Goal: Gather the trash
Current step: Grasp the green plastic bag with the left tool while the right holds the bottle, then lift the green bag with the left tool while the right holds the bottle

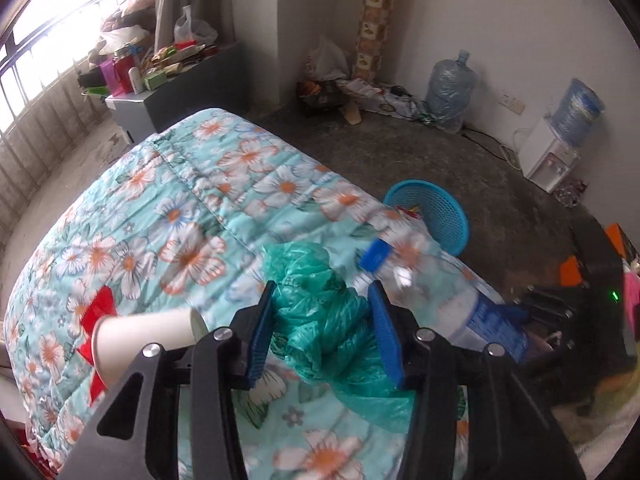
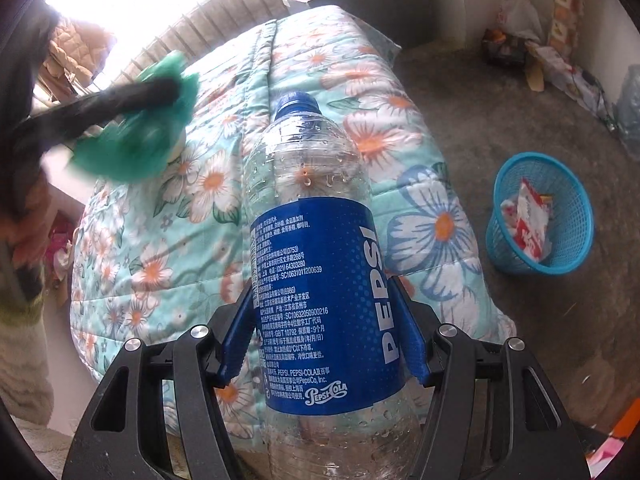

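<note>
Farthest to my left, a white paper cup (image 1: 146, 336) lies on its side on the floral quilt (image 1: 168, 216), on top of a red scrap (image 1: 98, 312). Just right of it, my left gripper (image 1: 322, 320) has its blue pads (image 1: 262, 332) pressed into a crumpled green plastic bag (image 1: 320, 312), fingers closed partway with the bag bunched between them and spilling out below. In the right wrist view the same bag (image 2: 136, 144) is a blurred green lump held above the quilt (image 2: 192, 208) at the left.

Moving right, my right gripper (image 2: 326, 320) clamps an empty Pepsi bottle (image 2: 316, 248) across its blue label, one pad (image 2: 240, 332) on each side, the fingers held wide by the bottle's body. The bottle points away from me, blue cap (image 2: 298, 102) at the far end, droplets inside the clear plastic. From the left wrist it (image 1: 432, 300) shows just beside the bag, over the bed's edge.

Farther right, on the concrete floor (image 2: 500, 100) near the bed, stands a blue mesh wastebasket (image 2: 538, 216) with a red-and-white wrapper (image 2: 528, 220) inside. Against the far wall, a water dispenser (image 1: 550, 156) stands to the right of a water jug (image 1: 450, 88).
</note>
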`<state>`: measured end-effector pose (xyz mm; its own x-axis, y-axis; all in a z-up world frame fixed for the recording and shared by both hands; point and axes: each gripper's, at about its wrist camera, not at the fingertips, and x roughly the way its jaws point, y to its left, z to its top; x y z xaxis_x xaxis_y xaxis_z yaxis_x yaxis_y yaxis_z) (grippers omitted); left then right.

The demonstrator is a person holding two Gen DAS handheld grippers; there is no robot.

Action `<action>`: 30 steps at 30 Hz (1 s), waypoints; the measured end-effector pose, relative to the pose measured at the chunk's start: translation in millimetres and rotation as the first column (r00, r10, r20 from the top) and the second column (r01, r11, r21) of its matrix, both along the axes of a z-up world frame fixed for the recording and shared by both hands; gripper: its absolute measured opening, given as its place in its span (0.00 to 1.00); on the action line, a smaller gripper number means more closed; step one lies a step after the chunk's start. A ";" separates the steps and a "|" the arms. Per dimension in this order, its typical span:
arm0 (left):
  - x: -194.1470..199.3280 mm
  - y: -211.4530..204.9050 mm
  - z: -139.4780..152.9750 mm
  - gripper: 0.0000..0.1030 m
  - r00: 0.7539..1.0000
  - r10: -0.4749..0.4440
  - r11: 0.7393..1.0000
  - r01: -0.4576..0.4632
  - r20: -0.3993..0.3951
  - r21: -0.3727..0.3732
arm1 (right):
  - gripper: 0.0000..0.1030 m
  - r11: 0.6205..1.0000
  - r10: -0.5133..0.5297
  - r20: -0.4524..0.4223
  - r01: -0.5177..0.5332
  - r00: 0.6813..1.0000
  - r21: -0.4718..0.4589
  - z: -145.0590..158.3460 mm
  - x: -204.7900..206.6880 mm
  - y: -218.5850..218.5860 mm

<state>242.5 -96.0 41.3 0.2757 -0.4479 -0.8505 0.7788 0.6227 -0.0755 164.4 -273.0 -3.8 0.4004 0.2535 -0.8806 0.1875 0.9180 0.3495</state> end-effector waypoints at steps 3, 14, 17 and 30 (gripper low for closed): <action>-36.9 19.5 -7.2 0.44 0.998 -0.049 0.999 0.049 -0.045 -0.001 | 0.57 1.000 -0.010 -0.004 0.010 1.000 0.026 -0.2 0.2 -3.4; -73.5 83.7 -67.5 0.68 0.958 0.222 0.972 -0.233 -0.181 -0.041 | 0.59 0.949 -0.126 -0.090 0.147 0.988 0.279 -11.0 4.3 -12.7; -76.6 100.7 -60.2 0.75 0.933 0.305 0.938 -0.329 -0.190 -0.108 | 0.59 0.956 -0.114 -0.092 0.135 0.989 0.260 -5.3 4.0 -12.1; -97.9 89.7 -76.3 0.79 0.911 0.354 0.924 -0.375 -0.210 -0.069 | 0.67 0.994 -0.022 -0.072 0.030 0.997 0.108 7.9 -1.1 1.4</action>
<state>144.6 -6.3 -35.0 0.2750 -0.4365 -0.8566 0.4633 0.8409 -0.2797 163.3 -271.6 4.2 0.3460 0.3398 -0.8745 0.2383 0.8697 0.4322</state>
